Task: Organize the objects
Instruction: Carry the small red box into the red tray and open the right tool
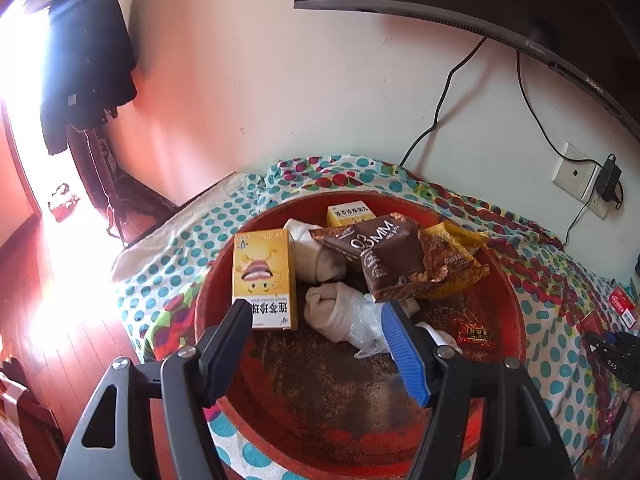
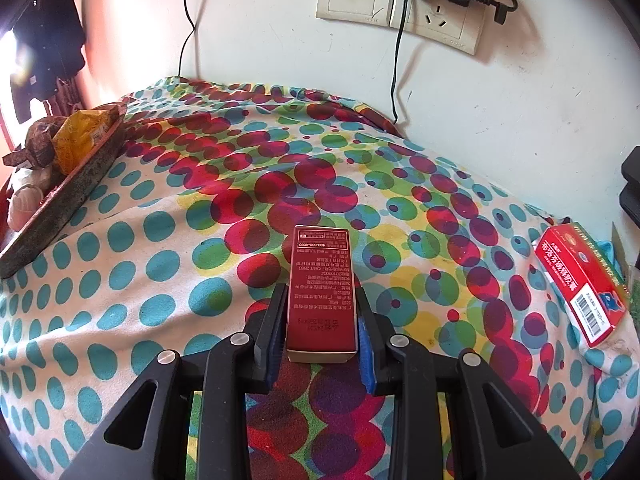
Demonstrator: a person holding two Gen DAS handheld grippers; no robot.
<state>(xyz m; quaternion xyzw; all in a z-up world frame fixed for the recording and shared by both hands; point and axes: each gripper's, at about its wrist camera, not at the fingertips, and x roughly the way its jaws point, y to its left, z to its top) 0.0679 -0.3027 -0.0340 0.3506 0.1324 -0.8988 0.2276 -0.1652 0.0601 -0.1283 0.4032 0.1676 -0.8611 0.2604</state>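
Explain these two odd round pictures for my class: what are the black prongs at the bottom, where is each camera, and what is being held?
The prongs are hand-held grippers, one in each of a person's hands, each carrying a wide-angle camera looking along its fingers. The left gripper is open and empty over a red tray holding a yellow box, snack packets and socks. The right gripper is shut on a dark red box over a dotted cloth. Another red box lies at the right.

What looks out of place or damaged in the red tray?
The red tray is worn: its paint has flaked off across the floor, leaving dark rusty patches. The things in it lie in a loose heap, with a brown wrapper crumpled on top of the socks.
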